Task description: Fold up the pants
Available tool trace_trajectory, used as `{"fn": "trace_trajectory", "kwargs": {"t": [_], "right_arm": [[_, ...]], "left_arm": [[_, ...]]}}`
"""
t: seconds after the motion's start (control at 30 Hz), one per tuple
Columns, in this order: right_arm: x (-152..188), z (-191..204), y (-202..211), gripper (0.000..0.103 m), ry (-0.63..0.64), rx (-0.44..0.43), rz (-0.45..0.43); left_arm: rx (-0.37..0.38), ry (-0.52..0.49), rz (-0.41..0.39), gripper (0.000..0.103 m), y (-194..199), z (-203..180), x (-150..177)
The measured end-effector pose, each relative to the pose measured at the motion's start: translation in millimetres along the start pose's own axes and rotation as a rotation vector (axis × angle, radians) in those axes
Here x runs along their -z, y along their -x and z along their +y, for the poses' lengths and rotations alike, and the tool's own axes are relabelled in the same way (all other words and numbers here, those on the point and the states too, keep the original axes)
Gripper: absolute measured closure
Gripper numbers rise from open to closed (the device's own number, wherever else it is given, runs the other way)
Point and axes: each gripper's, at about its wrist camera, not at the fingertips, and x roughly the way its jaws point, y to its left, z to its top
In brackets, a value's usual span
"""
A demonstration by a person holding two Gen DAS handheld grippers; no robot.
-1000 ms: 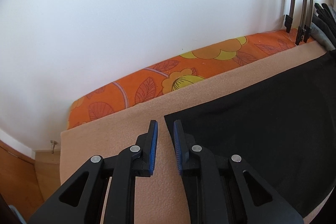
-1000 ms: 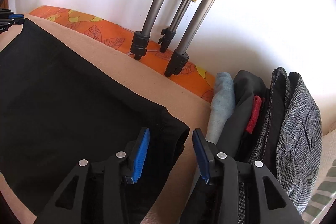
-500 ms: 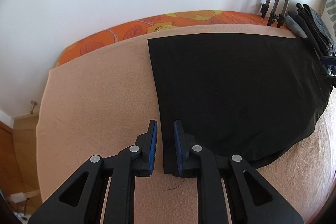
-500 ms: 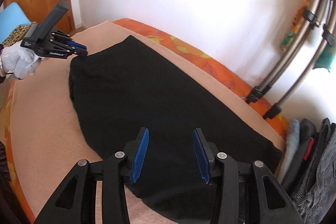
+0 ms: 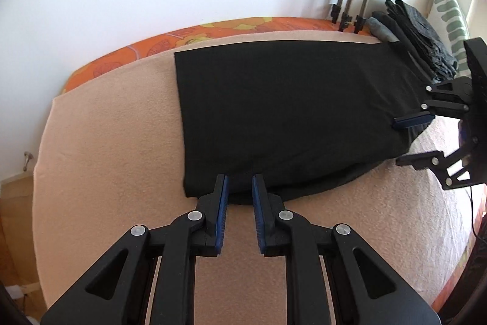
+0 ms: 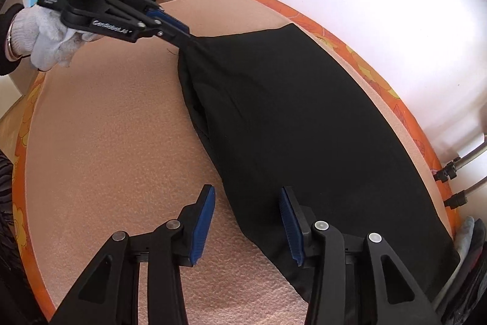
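Two handheld grippers working at black pants on a bed.

The left gripper [image 6: 182, 34] is pinching a lifted corner of the black pants [image 6: 298, 118]; the right gripper [image 6: 245, 221] is hovering with fingers spread over the opposite end. The pants are lying flat on a peach blanket [image 6: 115, 142].

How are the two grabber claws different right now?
The left gripper is pinched shut on a corner of the black pants; the right gripper gapes open, holding nothing. The left gripper tugs the cloth up; the right gripper only straddles its edge. Both have blue pads.
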Motion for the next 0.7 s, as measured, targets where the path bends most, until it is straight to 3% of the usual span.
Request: {"fn": "trace_trajectory", "kwargs": {"t": [0.03,0.07,0.13,0.37,0.5,0.7], "right_arm": [[1,-5,-1,0.079,-0.018,-0.005,0.006],[0,-11,-1,0.081,-0.043,-0.023,0.009],[-1,-25,2,0.096,-0.102,-0.079,0.004],[-15,-46,2,0.101,-0.175,-0.129,-0.008],[-15,-58,1,0.101,-0.225,-0.177,-0.020],[-11,-68,9,0.101,-0.276,-0.229,-0.042]], "left_arm": [[0.041,-0.019,0.002,0.088,0,-9,1],[0.072,-0.043,0.002,0.088,-1,-18,-1],[0.127,-0.080,0.002,0.088,-5,-35,-6],[0.267,-0.091,0.036,0.088,-29,-52,-28],[0.306,-0.123,0.057,0.068,-41,-66,-34],[0.357,-0.154,0.072,0.067,-56,-83,-42]]}}
